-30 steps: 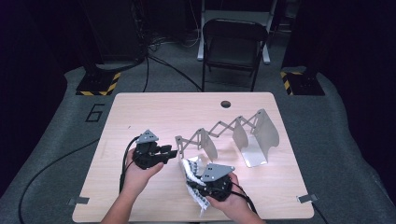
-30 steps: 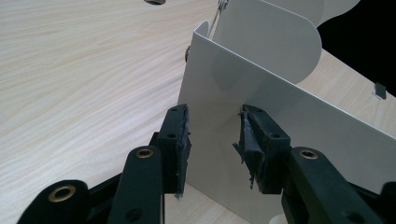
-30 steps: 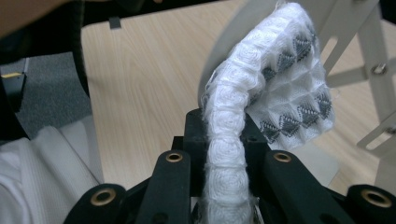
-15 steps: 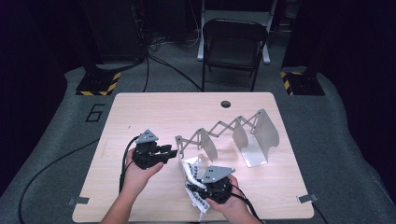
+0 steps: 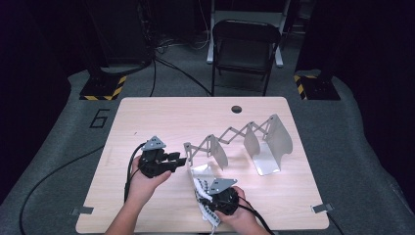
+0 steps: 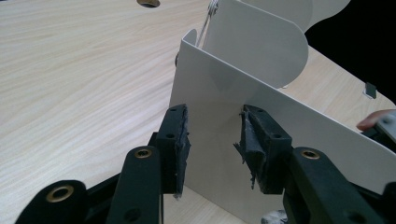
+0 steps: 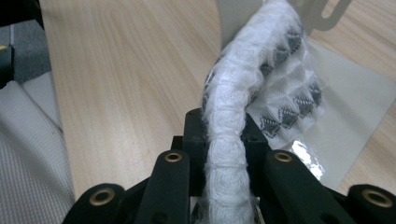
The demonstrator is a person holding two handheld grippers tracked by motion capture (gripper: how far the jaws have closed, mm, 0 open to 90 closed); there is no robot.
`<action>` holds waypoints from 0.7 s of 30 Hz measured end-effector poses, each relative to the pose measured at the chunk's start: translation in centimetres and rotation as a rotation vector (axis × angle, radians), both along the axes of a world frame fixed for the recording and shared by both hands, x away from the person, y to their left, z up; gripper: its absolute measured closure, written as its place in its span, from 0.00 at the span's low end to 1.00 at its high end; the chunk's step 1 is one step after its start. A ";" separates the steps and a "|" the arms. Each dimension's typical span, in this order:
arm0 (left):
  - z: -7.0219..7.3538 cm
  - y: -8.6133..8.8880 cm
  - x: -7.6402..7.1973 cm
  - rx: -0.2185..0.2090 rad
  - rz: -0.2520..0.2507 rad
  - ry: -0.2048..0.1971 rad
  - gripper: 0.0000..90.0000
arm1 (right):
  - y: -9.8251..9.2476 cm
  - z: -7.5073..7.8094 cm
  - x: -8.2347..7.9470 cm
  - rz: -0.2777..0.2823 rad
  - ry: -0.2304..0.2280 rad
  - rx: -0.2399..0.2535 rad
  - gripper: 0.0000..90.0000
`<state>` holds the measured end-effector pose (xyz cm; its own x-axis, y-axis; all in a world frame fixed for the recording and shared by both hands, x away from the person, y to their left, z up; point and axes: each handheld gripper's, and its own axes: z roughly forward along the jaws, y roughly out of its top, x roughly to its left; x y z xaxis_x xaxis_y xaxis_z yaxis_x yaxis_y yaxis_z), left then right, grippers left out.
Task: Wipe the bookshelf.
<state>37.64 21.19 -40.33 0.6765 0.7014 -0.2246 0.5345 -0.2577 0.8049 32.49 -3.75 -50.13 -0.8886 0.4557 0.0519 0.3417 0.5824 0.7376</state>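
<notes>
Right gripper point(image 7: 224, 140): its jaws are clamped on a folded white textured cloth point(image 7: 243, 107) with grey triangle marks; the cloth rises between the pads and arches away over the table.
Cloth's place: in the high view the cloth point(image 5: 201, 192) lies at the near end of the rack, just left of the right gripper point(image 5: 215, 196), and runs toward the table's front edge; its lower end is cut off by the picture's bottom.
Left gripper point(image 6: 212, 140): jaws stand apart, pointed at the nearest white panel point(image 6: 261, 112); whether the pads touch the panel is hard to tell.
Left gripper, high view point(image 5: 180, 159): held level, tips just beside the rack's near end.
Expanding rack point(image 5: 235, 137): white metal dividers joined by a scissor linkage, stretched diagonally across the wooden table point(image 5: 161, 117).
Hidden: the right hand point(image 5: 235, 208) covers most of its gripper; the glossy base plate point(image 7: 345, 121) is partly under the cloth.
Cut off: a fingertip point(image 6: 373, 120) shows at the left gripper view's right edge.
</notes>
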 end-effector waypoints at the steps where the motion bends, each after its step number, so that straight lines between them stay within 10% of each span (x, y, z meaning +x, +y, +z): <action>1: 0.1 0.0 0.0 -0.004 -0.005 0.000 0.67 | -0.1 -0.1 0.2 -0.007 -0.003 0.011 0.86; 21: 1.9 -0.2 -1.0 -0.057 -0.057 -0.002 0.48 | -1.3 -0.5 1.4 -0.153 -0.013 -0.015 0.79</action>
<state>36.60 21.02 -38.43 0.7156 0.6478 -0.2614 0.5184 -0.2417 0.8203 33.88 -5.08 -50.62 -0.8091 0.5867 0.0335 0.4182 0.5348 0.7343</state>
